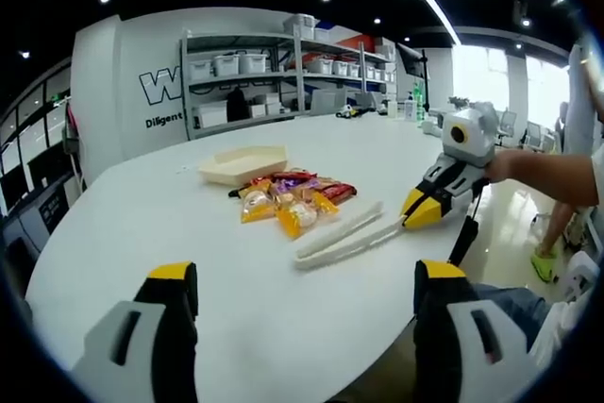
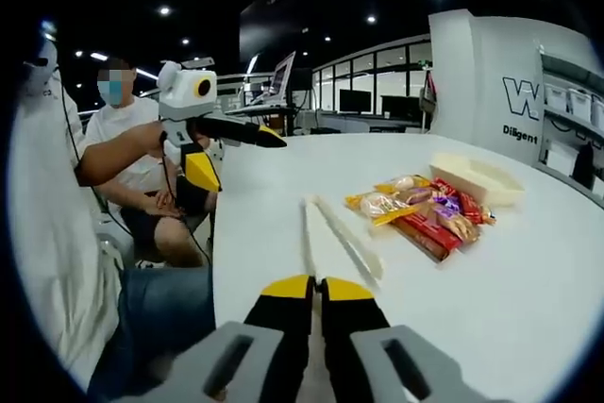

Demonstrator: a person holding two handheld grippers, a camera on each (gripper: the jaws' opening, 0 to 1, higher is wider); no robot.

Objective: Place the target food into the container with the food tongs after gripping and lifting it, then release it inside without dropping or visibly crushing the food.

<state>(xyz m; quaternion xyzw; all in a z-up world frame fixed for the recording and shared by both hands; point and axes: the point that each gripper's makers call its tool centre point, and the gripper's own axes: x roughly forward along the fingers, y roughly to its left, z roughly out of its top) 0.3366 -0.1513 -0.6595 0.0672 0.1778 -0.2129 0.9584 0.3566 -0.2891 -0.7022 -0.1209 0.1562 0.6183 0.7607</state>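
Left gripper view puts our left gripper [image 1: 307,294] at the bottom of the frame, its two yellow-tipped jaws spread wide apart with bare white table [image 1: 170,224] between them and nothing held. At centre frame we see the food tongs [image 1: 338,233], white and lying flat on the table, their two arms slightly splayed. Just left of the tongs sits a loose pile of wrapped snacks [image 1: 293,197] in orange, yellow and red wrappers. Above and left of that pile, touching nothing, is the container [image 1: 243,164], a shallow cream tray. At right of centre our right gripper [image 1: 423,211] comes in, its yellow tips pressed together just beside the near end of the tongs; we cannot tell whether they touch it. Grey shelving with bins [image 1: 283,77] lines the wall at the top.

In the right gripper view, our right gripper [image 2: 314,290] rises from the bottom centre with its jaws closed on each other, gripping nothing, the tips just short of the tongs [image 2: 338,235]. The snacks [image 2: 420,207] lie right of centre, and the container [image 2: 477,178] beyond them toward the right edge. At upper left we see the left gripper [image 2: 236,150], jaws apart, and a seated person [image 2: 142,176].
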